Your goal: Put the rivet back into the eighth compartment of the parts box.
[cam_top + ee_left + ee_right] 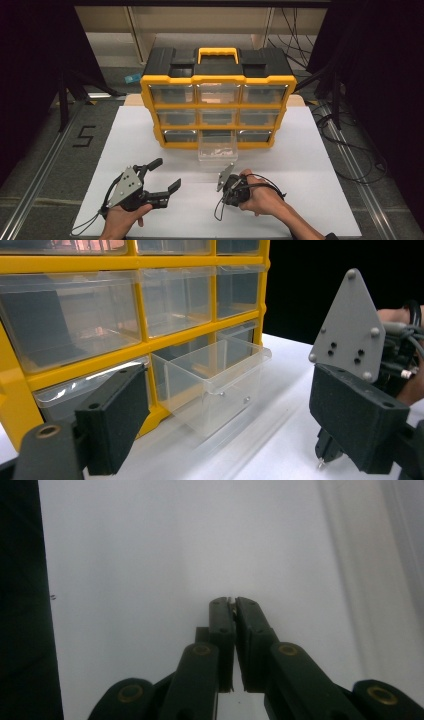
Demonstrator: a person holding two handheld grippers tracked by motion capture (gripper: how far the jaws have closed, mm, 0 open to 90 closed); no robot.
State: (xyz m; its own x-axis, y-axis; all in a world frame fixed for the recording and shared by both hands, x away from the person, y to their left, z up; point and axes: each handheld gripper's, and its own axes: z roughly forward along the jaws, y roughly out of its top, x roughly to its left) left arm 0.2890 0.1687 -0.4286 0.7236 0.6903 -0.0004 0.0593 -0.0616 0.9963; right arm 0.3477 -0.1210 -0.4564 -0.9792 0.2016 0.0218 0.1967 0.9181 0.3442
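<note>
Two tools — left [167,176] spread, right [231,602] pinching a tiny screw [230,600] — face nine drawers, one drawer [217,148] pulled out.

High overview; gripper views close, perhaps sharing the white tabletop [300,165].

Soft, even light falls on the white worktop [150,135], while the surroundings stay dark. The clear drawers [210,375] show mild glare. Close fingers [222,625] look blurred, and shadows are faint.
</note>
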